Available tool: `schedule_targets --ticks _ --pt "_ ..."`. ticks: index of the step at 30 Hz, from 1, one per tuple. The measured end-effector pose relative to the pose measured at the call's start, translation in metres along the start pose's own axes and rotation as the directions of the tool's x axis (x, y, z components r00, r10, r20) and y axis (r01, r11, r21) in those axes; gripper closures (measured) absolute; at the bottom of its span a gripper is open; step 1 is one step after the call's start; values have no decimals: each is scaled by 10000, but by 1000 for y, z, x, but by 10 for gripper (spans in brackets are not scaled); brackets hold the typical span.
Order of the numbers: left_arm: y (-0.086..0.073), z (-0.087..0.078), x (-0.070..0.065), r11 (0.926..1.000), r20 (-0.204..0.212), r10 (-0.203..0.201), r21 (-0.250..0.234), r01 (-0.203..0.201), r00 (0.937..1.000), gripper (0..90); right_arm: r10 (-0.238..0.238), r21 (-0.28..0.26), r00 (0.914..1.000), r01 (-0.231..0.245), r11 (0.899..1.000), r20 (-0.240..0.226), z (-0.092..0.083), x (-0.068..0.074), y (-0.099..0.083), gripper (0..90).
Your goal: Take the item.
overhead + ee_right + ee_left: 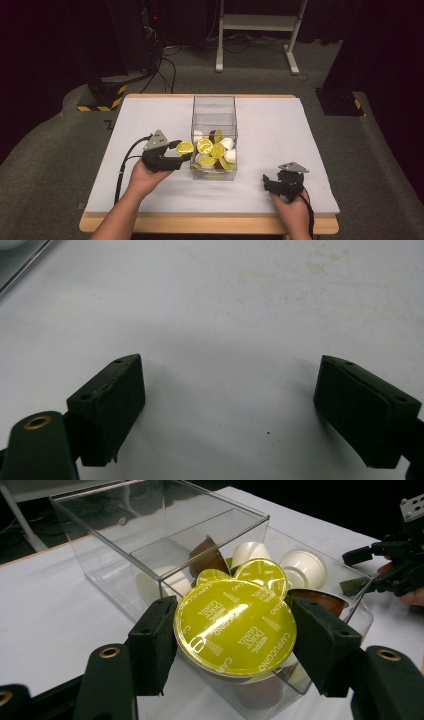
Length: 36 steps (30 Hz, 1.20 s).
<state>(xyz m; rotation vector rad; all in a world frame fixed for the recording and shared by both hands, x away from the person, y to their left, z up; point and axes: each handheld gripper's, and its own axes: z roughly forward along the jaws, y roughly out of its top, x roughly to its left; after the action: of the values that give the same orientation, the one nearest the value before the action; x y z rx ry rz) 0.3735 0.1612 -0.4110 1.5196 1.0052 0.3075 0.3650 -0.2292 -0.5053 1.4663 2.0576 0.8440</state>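
Observation:
My left gripper (pixel 183 150) (pixel 234 635) is shut on a coffee capsule with a yellow-green foil lid (pixel 235 627) (pixel 184 148), held just left of a clear plastic box (pixel 214 102) (pixel 150 525). Inside the box lie several capsules (pixel 212 150), some with yellow lids (pixel 262 575), some white (pixel 302 567), some brown (pixel 207 555). My right gripper (pixel 270 182) (pixel 240 415) stands open over the bare white table (pixel 225 315) near the front right, with nothing between its jaws. It is also visible far right in the left gripper view (pixel 395 565).
The white table top (pixel 280 125) has wooden edges. Beyond it, on the grey floor, stand a white frame (pixel 257 22), cables (pixel 165 65) and black bases with yellow-black stripes (pixel 102 95).

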Motion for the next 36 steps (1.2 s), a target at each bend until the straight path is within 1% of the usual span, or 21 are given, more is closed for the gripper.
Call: schedule_targets --ticks 3,5,7,8,10,13,14,15,16,17,20,21,22,23,26,27,30,31,33,35,36 --pt "-1 -3 3 9999 -115 -130 -105 129 9998 377 -3 -1 10000 3 10000 0 0 0 0 130" --pt "-1 -6 7 9999 -213 -64 -142 60 9998 377 -1 -2 10000 1 10000 -1 0 0 0 130" --pt "-1 -8 10 9997 -358 -136 -231 128 9993 377 -1 -2 10000 1 10000 -1 0 0 0 130" --pt "-1 -9 12 9999 -407 -56 -159 49 9992 378 0 -1 10000 0 10000 -2 0 0 0 130" --pt "-2 -10 16 9997 -501 -98 -207 88 9987 377 -2 -3 10000 2 10000 0 0 0 0 130" --pt "-2 -13 24 9997 -705 -54 -252 36 9975 377 -6 -8 10000 6 10000 1 0 0 0 130" --pt "-3 -13 26 9995 -762 -135 -309 112 9970 377 -4 -6 10000 4 10000 1 0 0 0 130" --pt "-3 -14 28 9996 -813 -71 -284 48 9967 378 -4 -7 10000 4 10000 1 0 0 0 130" --pt "-4 -14 30 9991 -856 -206 -385 173 9961 377 -6 -6 10000 6 10000 3 0 0 0 130" --pt "-4 -14 33 9995 -915 -131 -297 105 9957 377 -5 -7 10000 5 10000 2 0 0 0 131" --pt "-5 -15 39 9995 -1103 -170 -301 138 9938 377 -8 -8 10000 8 10000 2 0 0 0 130" --pt "-6 -15 42 9997 -1184 -70 -224 44 9929 377 -6 -7 10000 6 10000 3 0 0 0 130" --pt "-6 -15 43 9996 -1243 -133 -263 101 9922 377 -4 -7 10000 4 10000 2 0 0 0 131" --pt "-6 -16 46 9997 -1301 -89 -235 59 9915 377 -6 -6 10000 6 10000 1 0 0 0 131" --pt "-7 -15 51 9995 -1462 -146 -286 106 9891 377 -3 -4 10000 3 10000 -1 0 0 0 130" --pt "-7 -16 54 9997 -1532 -47 -224 12 9882 377 -4 -5 10000 4 10000 -2 0 0 0 130" --pt "-8 -14 59 9995 -1702 -165 -302 115 9853 377 -3 -2 10000 3 10000 -4 0 0 0 130" --pt "-8 -15 63 9998 -1778 -26 -185 -7 9841 377 -5 -2 10000 5 10000 -3 0 0 0 130" --pt "-9 -14 66 9998 -1897 -107 -203 69 9818 377 -2 -2 10000 2 10000 -4 0 0 0 130" --pt "-9 -12 70 9993 -1999 -232 -350 165 9795 377 -4 -4 10000 4 10000 -2 0 0 0 131" --pt "-8 -12 72 9996 -2036 -138 -278 83 9790 377 -4 -6 10000 4 10000 -3 0 0 0 130"
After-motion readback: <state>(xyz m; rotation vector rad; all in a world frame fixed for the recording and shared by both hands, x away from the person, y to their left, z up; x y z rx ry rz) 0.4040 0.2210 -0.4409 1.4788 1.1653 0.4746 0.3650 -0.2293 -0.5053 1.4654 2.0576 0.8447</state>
